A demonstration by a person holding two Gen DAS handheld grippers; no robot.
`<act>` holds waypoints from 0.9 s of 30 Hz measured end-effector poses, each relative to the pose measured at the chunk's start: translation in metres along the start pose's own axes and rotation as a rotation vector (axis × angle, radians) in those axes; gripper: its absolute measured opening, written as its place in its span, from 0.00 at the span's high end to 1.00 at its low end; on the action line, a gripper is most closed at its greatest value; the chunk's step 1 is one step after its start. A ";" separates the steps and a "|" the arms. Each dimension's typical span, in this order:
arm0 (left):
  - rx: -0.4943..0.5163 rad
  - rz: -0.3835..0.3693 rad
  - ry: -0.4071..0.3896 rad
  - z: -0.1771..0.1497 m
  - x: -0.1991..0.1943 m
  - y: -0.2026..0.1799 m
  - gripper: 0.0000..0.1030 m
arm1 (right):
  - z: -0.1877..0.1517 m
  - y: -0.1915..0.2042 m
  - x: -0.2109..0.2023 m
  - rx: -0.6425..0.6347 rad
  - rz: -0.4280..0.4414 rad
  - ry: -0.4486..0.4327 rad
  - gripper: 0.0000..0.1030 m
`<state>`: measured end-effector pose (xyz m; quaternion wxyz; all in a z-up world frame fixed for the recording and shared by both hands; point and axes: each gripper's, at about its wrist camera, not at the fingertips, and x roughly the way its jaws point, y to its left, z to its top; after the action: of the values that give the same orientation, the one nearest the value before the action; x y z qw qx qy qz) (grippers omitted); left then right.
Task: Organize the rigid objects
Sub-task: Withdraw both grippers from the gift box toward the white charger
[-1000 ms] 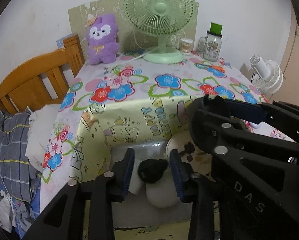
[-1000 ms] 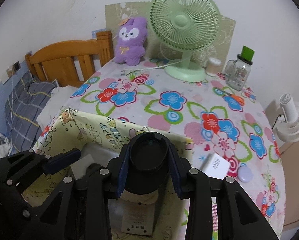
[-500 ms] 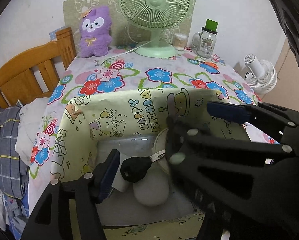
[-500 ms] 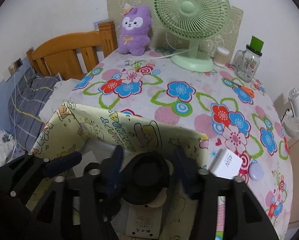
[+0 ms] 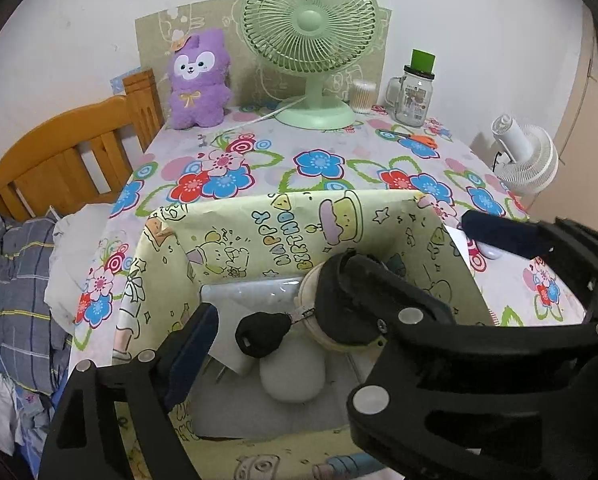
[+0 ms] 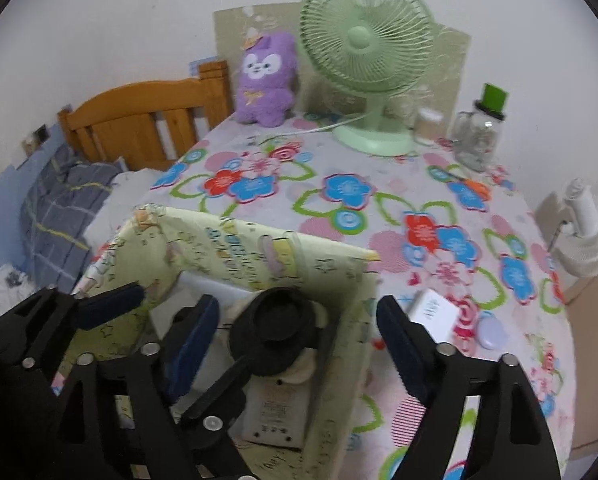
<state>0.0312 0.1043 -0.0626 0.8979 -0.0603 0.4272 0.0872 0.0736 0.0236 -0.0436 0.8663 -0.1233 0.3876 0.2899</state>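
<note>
A yellow cartoon-print box (image 5: 267, 220) (image 6: 227, 240) stands open at the table's near edge. Inside lie a black round lid-like object (image 6: 277, 330) (image 5: 339, 300) on a cream one, a black car key (image 5: 261, 332), a white rounded object (image 5: 293, 376) and a white adapter (image 6: 277, 414). My right gripper (image 6: 295, 340) is open above the box, empty, its fingers either side of the black round object. My left gripper is open over the box; only its left finger (image 5: 191, 348) shows, the right gripper hides the other. A white charger (image 6: 435, 314) and a lilac case (image 6: 491, 332) lie on the table right of the box.
A green desk fan (image 5: 311, 36), a purple plush (image 5: 199, 80), a cotton-swab jar (image 5: 364, 96) and a glass jar with a green lid (image 5: 413, 92) stand at the back. Orange scissors (image 5: 419, 140) lie nearby. A wooden bed frame (image 5: 59, 160) is left, a white fan (image 5: 527, 160) right.
My right gripper has opened and let go of the black round object, which now rests in the box. My left gripper has opened wider and drawn back from the key.
</note>
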 end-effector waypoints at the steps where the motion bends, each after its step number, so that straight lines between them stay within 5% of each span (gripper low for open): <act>1: 0.003 -0.002 0.001 0.000 -0.001 -0.001 0.14 | -0.001 -0.001 -0.001 0.001 0.000 -0.002 0.18; 27: 0.083 -0.018 -0.055 -0.002 -0.028 -0.058 0.09 | -0.028 -0.052 -0.049 0.126 -0.061 -0.049 0.14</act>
<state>0.0245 0.0443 -0.0402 0.9118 -0.0246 0.4051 0.0628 0.0621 -0.0502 -0.0267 0.8901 -0.0731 0.3797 0.2412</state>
